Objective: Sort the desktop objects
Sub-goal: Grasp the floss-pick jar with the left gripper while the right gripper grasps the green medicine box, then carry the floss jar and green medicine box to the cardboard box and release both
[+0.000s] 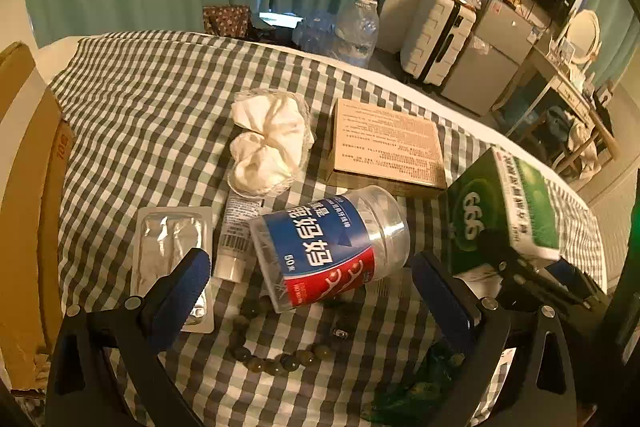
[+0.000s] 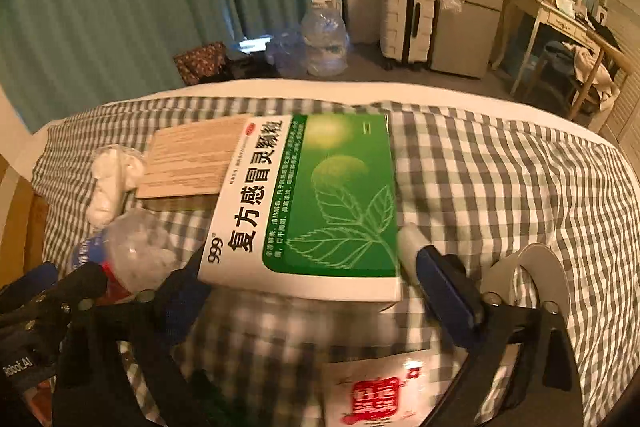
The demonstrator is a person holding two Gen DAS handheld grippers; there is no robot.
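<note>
Green box (image 2: 320, 203) seemingly between right fingers (image 2: 444, 287)

Left gripper (image 1: 310, 283): matte black angular frame, blue padded fingers (image 1: 188, 277), silver round screws. Right gripper (image 2: 308, 291): same black frame, blue pads, silver screws; white lettering on black housing beside it.

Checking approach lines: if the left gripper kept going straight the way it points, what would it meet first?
Most likely the clear jar with the blue and red label, lying on its side between the open jaws of the left gripper. Depth is unclear.
</note>
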